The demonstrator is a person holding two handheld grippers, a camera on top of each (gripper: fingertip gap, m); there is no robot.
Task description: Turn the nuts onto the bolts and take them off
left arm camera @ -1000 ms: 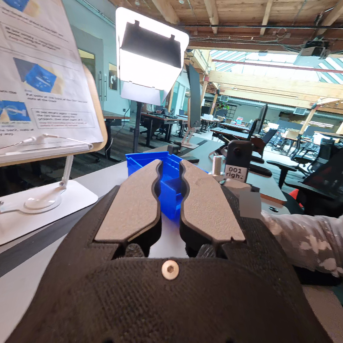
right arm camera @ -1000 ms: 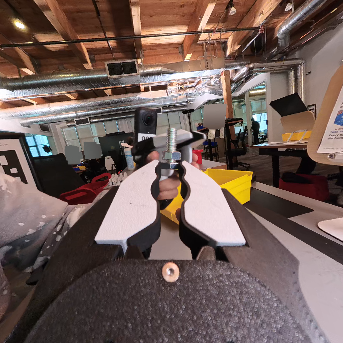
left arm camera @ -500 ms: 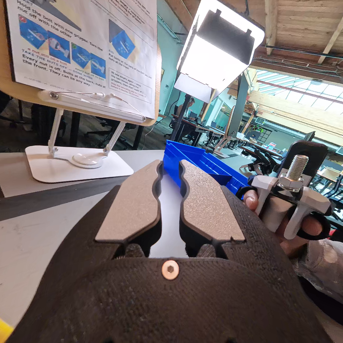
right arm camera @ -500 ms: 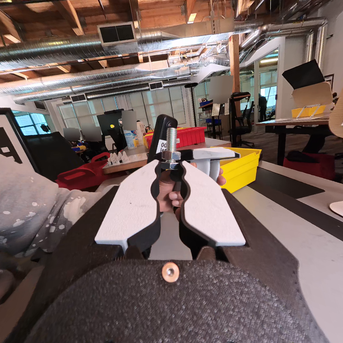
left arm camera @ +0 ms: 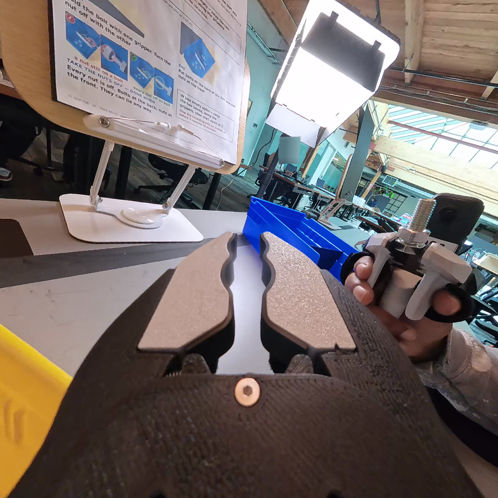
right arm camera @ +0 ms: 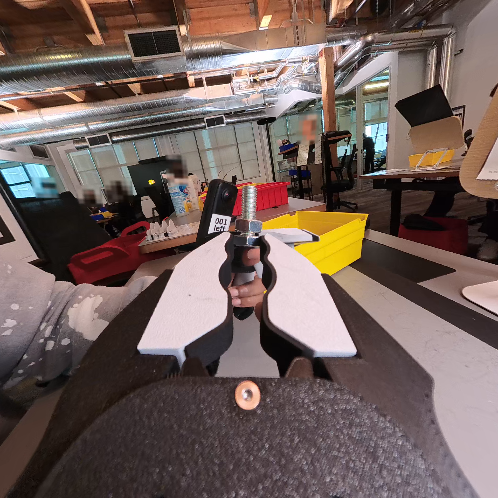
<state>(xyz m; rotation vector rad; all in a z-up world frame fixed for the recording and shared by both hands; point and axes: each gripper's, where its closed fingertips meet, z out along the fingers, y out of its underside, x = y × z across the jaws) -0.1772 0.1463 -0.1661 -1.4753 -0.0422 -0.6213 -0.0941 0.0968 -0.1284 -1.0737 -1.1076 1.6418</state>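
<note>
The right gripper [right arm camera: 247, 241] clenches the upright threaded steel bolt [right arm camera: 249, 200] by its head; its hex nut [right arm camera: 248, 224] probably sits just above. The empty, barely parted left gripper [left arm camera: 247, 238] aims past it.

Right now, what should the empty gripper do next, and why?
Probably swing the left gripper over to the nut and close on it: it holds nothing, while the right gripper clamps the bolt upright with the nut threaded on.

Open-plan workshop office in a converted loft

Exposed timber beams [right arm camera: 80, 16] and silver ducts [right arm camera: 107, 107] overhead; rows of desks [left arm camera: 310, 186], office chairs [right arm camera: 342, 183], parts bins [right arm camera: 269, 194], a studio light panel [left arm camera: 331, 72].
</note>
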